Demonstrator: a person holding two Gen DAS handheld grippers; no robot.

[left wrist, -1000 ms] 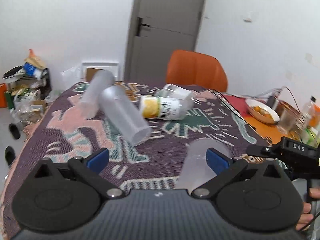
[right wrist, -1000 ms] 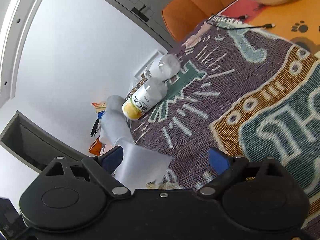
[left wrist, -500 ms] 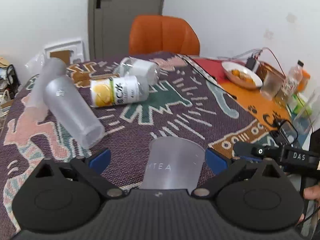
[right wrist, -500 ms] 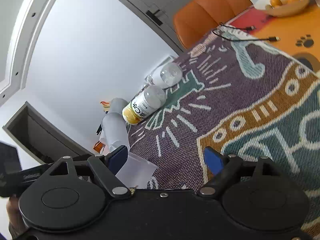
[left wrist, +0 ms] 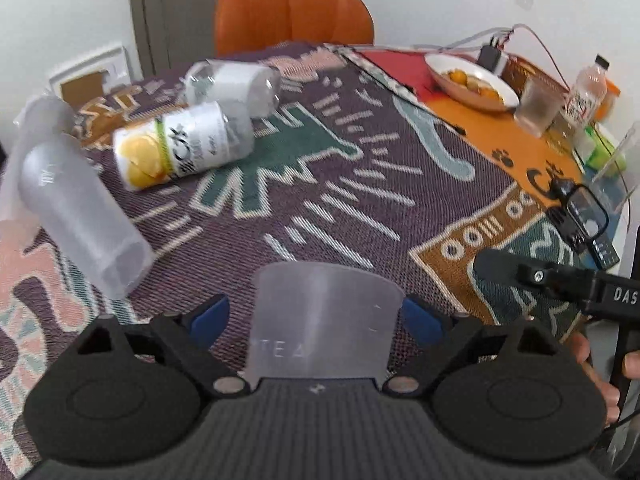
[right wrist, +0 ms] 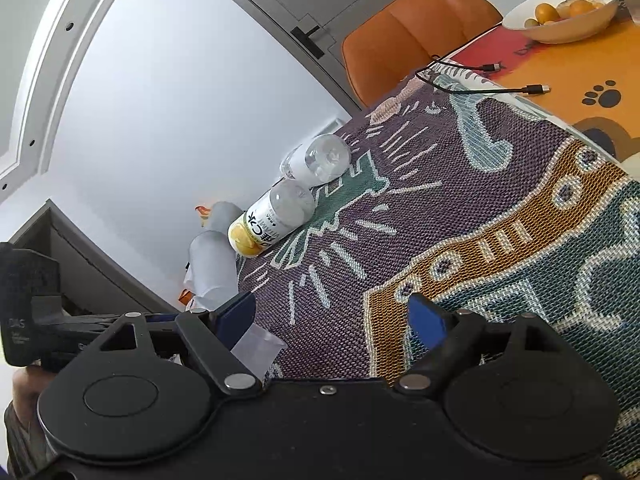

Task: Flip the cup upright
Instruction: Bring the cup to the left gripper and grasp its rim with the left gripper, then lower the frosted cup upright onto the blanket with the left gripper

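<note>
Three cups [left wrist: 326, 320], two bottles [left wrist: 180, 146]

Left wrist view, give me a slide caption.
Left gripper, jaws open around a frosted cup on the patterned tablecloth.

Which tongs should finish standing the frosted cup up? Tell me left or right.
Left. The left tongs already have the frosted cup between their blue pads, though contact is unclear. The right tongs are open over bare tablecloth, with the cup off beside them.
</note>
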